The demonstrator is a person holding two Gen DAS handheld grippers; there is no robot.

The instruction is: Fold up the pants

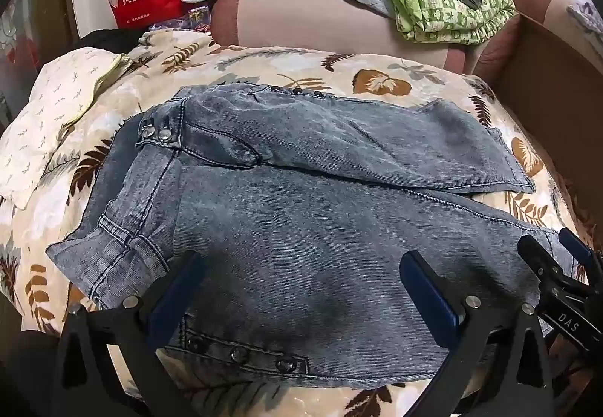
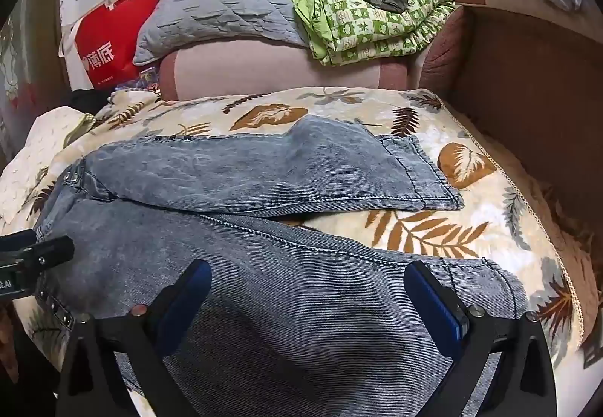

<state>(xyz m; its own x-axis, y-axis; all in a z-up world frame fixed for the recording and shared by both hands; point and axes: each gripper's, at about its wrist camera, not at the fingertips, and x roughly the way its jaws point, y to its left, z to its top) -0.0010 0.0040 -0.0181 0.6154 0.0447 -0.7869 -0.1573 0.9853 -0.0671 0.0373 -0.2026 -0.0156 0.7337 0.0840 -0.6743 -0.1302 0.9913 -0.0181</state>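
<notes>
Pants (image 1: 301, 213), washed blue denim, lie spread flat on the leaf-print blanket (image 1: 264, 66), waistband to the left, both legs running right, the far leg angled away from the near one. Left claw (image 1: 301, 288) hovers spread wide over the near thigh; right claw (image 2: 307, 296) spread just as wide over the near leg's lower end, pinching nothing.

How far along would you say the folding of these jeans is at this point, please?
Early. Done: the jeans lie spread on the leaf-print blanket, far leg and near leg side by side. In hand: nothing; the left tool and right tool both stand open over the near leg. Left: laying one leg onto the other, then folding across.
</notes>
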